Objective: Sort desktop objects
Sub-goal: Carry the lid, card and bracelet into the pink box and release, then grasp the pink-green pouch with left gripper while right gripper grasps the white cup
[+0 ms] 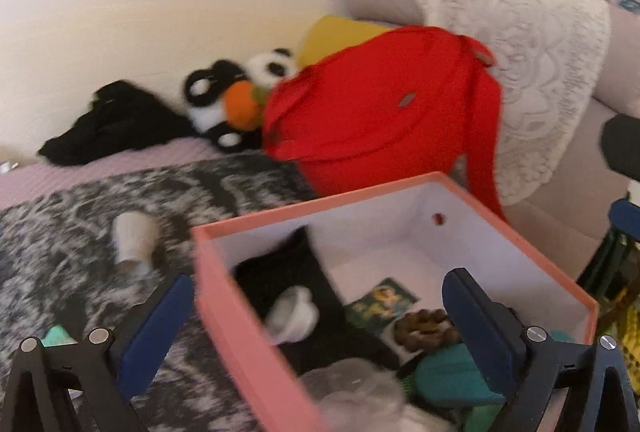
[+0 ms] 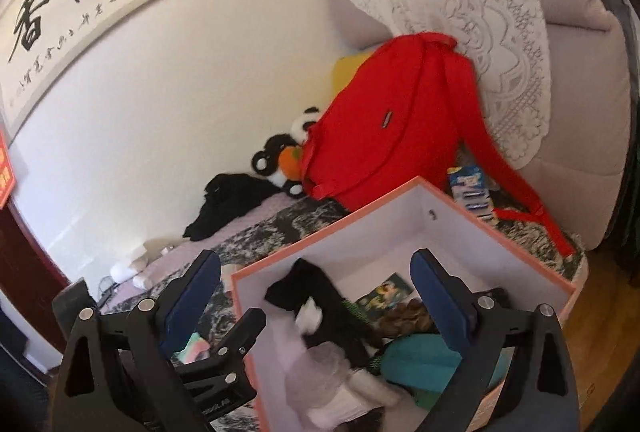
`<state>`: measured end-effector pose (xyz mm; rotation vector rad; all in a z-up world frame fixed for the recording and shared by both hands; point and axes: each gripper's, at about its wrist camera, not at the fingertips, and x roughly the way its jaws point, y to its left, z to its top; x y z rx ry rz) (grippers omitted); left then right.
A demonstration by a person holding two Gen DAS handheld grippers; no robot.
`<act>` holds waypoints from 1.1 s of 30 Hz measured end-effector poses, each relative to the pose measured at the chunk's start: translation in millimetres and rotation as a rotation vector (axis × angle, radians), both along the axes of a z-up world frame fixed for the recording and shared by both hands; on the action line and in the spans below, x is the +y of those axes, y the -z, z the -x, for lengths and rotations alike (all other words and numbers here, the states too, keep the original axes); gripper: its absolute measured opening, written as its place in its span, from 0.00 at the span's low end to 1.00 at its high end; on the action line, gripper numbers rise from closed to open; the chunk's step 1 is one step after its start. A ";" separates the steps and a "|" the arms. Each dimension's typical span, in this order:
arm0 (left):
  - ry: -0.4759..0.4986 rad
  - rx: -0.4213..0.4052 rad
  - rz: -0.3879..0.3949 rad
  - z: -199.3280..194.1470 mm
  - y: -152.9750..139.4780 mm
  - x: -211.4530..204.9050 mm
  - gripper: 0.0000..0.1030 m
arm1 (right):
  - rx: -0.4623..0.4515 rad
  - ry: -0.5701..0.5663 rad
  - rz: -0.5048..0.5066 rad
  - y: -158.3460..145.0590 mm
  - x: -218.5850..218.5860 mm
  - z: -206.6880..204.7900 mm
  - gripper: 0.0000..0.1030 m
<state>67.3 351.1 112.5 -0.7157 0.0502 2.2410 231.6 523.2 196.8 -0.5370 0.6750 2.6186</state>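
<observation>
We look down along two pairs of tongs at a pink box [image 1: 256, 320] with white inner walls, sitting on a grey-and-black patterned blanket [image 1: 60, 232]. The left gripper [image 1: 316, 316] hangs wide open and empty, one blue pad outside the box's near-left wall and the other over its inside. The right gripper [image 2: 316, 296] is also spread wide, holding nothing, straddling the same wall from higher up.

Inside the box lies what has already been sorted: a black cloth [image 2: 320, 296], a small white cup [image 1: 294, 314], a picture card [image 1: 380, 302], a brown lump [image 1: 424, 324], something teal [image 2: 424, 360] and crumpled clear plastic [image 1: 356, 388]. Still outside, a white paper cup [image 1: 134, 238] lies tipped on the blanket, near the box's left wall. Further back a red backpack [image 2: 384, 136] leans on a lace-covered cushion, with a panda plush [image 1: 236, 92] beside it.

Our worries from here — both grippers crowd the same wall, so they may knock each other or shove the light box across the soft blanket. The paper cup looks thin; we judge a hard squeeze would crush it, and a glancing touch could roll it away. The left view is blurred, so fine positions are uncertain.
</observation>
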 end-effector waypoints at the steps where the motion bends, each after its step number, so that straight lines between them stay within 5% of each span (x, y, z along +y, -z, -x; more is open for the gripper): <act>1: -0.021 -0.002 0.000 3.9 1.0 -7.6 0.99 | 0.005 -0.012 -0.003 1.1 -5.5 4.8 0.96; 9: -0.235 -0.037 0.114 61.4 49.3 -90.0 0.99 | -0.002 -0.144 0.010 16.4 -60.6 58.7 0.95; 15: -0.284 -0.125 0.156 107.2 94.8 -136.6 0.99 | -0.004 -0.261 0.060 35.4 -98.9 114.1 0.95; 21: -0.272 -0.178 0.225 134.9 127.0 -135.3 0.99 | -0.047 -0.340 0.026 62.6 -130.6 202.4 0.95; 25: -0.264 -0.224 0.264 154.4 149.2 -121.4 0.99 | -0.205 -0.355 0.032 104.8 -132.4 272.9 0.94; 33: -0.223 -0.217 0.328 157.8 167.4 -97.4 0.96 | -0.550 -0.254 -0.288 175.3 -151.9 380.0 0.92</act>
